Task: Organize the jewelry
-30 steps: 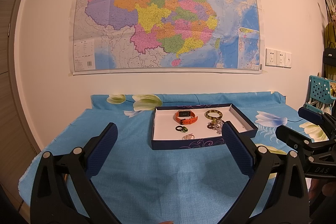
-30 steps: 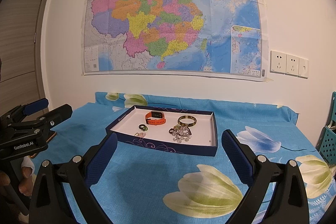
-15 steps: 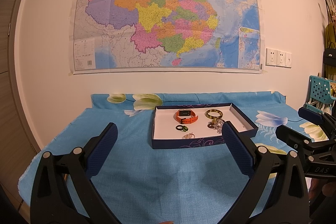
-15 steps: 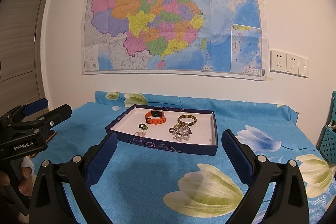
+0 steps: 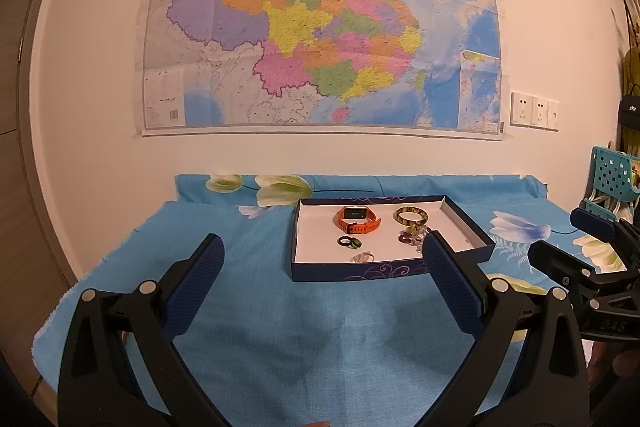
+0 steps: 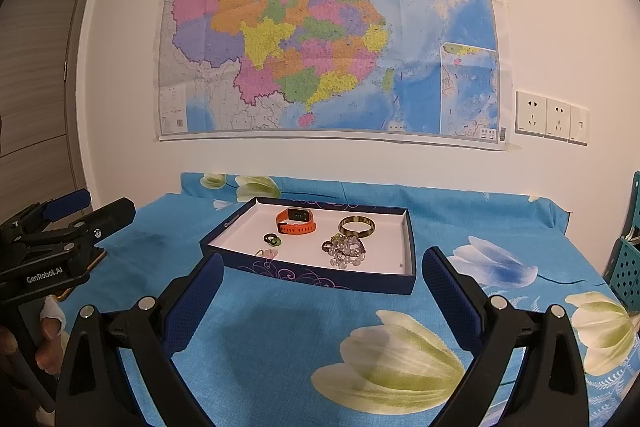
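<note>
Left claw [image 5: 322,277] spread wide, nothing between its 2 blue pads, hanging over bare blue floral cloth [image 5: 280,327] on the worktop. Right claw [image 6: 320,291] same: spread wide, empty, over the cloth near a big printed white flower [image 6: 392,351]. Each claw shows in the other's view: right one at the right edge of the left wrist view, left one at the left edge of the right wrist view with a hand [image 6: 46,343] on its grip. Past both claws, mid-worktop: shallow dark-blue tray [image 6: 320,277] with white floor, all jewelry inside it. Nearest the front wall, left side: small pale pink ring [image 6: 267,253]. Just behind it, a dark ring with a green piece [image 6: 272,239]. Right of those, a heap of beaded bracelets [image 6: 346,251], clear and dark beads, tangled so count unclear. Farther back: orange watch [image 6: 296,221] left-centre, yellow-green bangle [image 6: 356,226] to its right, the 2 apart. Right third of tray floor bare. Far side: cloth runs up to a white wall, large coloured map [image 6: 328,27] taped above, 3 wall sockets [image 6: 552,117] to its right. Teal perforated basket [image 5: 612,179] at far right.
</note>
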### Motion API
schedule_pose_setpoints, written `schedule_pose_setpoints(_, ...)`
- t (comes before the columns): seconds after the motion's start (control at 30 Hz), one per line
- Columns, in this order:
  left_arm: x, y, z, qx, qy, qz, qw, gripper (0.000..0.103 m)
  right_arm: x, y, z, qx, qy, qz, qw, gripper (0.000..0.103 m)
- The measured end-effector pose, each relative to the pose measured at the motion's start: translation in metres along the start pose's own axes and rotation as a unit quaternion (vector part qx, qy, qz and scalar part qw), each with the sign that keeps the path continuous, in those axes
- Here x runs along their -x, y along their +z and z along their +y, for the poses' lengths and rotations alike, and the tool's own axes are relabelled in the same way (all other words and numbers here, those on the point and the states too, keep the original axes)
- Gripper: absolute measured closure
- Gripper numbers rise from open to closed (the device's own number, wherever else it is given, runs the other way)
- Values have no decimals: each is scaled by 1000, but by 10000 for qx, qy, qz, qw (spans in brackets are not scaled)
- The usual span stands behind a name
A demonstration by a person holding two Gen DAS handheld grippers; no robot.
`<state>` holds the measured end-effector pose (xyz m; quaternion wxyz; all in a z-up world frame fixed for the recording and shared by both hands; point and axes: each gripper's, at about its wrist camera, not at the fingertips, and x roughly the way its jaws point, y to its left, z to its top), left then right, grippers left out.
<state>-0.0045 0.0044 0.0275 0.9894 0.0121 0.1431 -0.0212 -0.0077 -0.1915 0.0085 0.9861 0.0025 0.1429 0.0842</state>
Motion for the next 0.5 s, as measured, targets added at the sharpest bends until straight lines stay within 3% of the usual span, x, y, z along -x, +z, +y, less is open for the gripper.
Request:
schedule_pose_setpoints(0.2, -2, -1, 1, 29, 32, 24, 10000, 5, 0, 0, 0, 0, 8, 27, 10000, 7)
schedule_pose_setpoints(0.33, -13, -5, 3, 59, -25, 260, 9996, 5, -6, -1, -3, 51, 17, 132, 9999, 7)
schedule_pose_setpoints(0.5, -38, -16, 14, 103, -65, 748, 9971, 5, -41, -10, -45, 28, -333, 1032, 9941, 7)
